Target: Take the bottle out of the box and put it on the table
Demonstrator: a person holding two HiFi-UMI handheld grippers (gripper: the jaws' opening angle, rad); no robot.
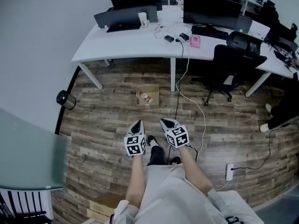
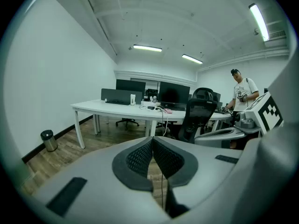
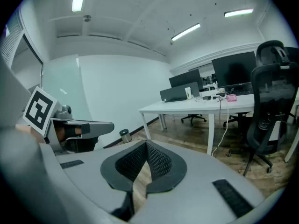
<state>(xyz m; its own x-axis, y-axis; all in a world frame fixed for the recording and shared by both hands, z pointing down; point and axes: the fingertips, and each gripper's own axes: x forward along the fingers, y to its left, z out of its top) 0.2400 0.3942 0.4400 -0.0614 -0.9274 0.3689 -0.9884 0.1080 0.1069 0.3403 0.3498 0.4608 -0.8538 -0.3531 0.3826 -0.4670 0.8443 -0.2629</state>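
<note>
Item: bottle, lying inside the box at the centre of the head view, untouched.
Container: open cardboard box on the wooden floor, just below the table's middle leg in the frame.
Destination: long white table, upper part of the frame, bearing monitors, a cup and a pink item, with its front edge bare.
Tools: left hand-held gripper and right hand-held gripper, lower centre, side by side, each with jaws pressed together and nothing between them, well apart from the box.
Progress, as judged: nothing done. Approach, grasp, lift and placing all remain.
</note>
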